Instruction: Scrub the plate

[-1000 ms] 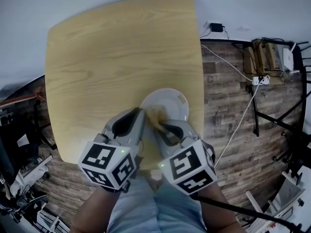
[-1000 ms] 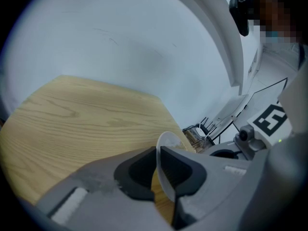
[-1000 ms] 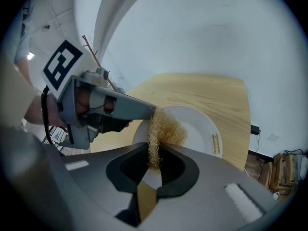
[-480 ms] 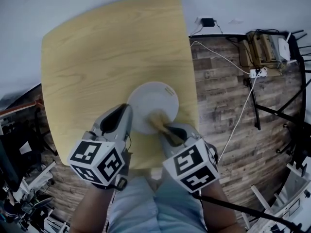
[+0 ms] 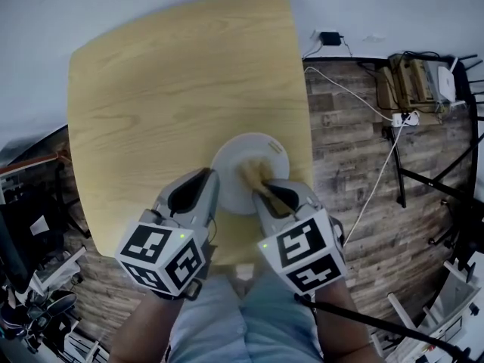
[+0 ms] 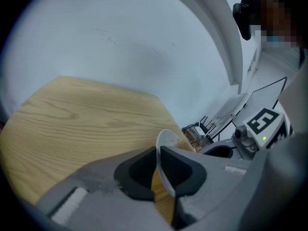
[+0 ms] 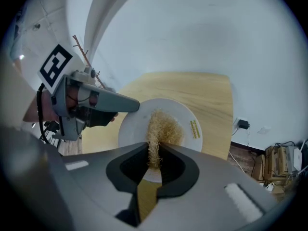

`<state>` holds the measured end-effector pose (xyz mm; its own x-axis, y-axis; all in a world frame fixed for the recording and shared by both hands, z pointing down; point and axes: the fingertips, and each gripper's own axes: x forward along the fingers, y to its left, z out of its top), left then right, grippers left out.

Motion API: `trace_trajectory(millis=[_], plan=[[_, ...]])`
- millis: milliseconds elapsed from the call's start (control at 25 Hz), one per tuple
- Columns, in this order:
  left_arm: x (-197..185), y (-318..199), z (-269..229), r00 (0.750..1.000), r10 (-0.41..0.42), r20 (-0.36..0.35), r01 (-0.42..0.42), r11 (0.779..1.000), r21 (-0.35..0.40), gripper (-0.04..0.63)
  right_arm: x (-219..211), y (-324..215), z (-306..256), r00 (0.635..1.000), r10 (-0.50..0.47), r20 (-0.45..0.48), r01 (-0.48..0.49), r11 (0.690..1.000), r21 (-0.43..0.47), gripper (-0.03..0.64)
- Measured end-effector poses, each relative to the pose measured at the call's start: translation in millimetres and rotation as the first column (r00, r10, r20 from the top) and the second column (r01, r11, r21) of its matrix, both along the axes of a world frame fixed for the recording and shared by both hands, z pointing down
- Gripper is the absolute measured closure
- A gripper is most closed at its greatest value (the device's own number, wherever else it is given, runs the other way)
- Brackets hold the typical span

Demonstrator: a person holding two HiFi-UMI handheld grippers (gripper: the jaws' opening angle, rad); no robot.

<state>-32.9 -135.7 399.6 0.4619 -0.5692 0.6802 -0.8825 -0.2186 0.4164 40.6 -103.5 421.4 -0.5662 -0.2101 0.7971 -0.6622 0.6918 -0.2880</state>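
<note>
1. My left gripper (image 6: 158, 166) was clamped on the near left rim of the white plate (image 5: 236, 157), close to the wooden table's (image 5: 166, 74) front right edge.
2. My right gripper (image 7: 154, 160) was closed on a straw-coloured scrubber (image 7: 164, 126) that rested on the plate.
3. Cables (image 5: 361, 100) lay on the plank floor (image 5: 355, 180), well apart.

1. We see the scrubber (image 5: 255, 174) near the middle of the plate (image 5: 231, 161) now; a second ago it was at the plate's near-left edge.
2. The right gripper (image 5: 268, 191) swung right with it.
3. The gap between the scrubber and the left gripper (image 5: 204, 190) has widened.
</note>
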Motion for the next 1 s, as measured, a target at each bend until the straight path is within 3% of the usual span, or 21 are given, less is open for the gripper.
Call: trace_trajectory(millis=[280,800,1000], plan=[[-3.7,0.8,0.8,0.999,-0.027,-0.017,0.027,1.000,-0.008,0.545,-29.2,2.2,-6.8,0.995,-0.095,0.023,0.094,0.994,0.049,0.575],[-14.4,-2.6,8.0,0.999,-0.034,0.000,0.034,0.999,-0.006,0.545,-54.0,48.4,-8.5,0.972,-0.223,0.073,0.224,0.975,-0.001,0.575],[-17.5,-2.2,11.7,1.000,-0.012,0.021,0.012,1.000,0.008,0.543,-62.5,66.6,-8.1,0.969,-0.227,0.093,0.229,0.973,-0.011,0.575]])
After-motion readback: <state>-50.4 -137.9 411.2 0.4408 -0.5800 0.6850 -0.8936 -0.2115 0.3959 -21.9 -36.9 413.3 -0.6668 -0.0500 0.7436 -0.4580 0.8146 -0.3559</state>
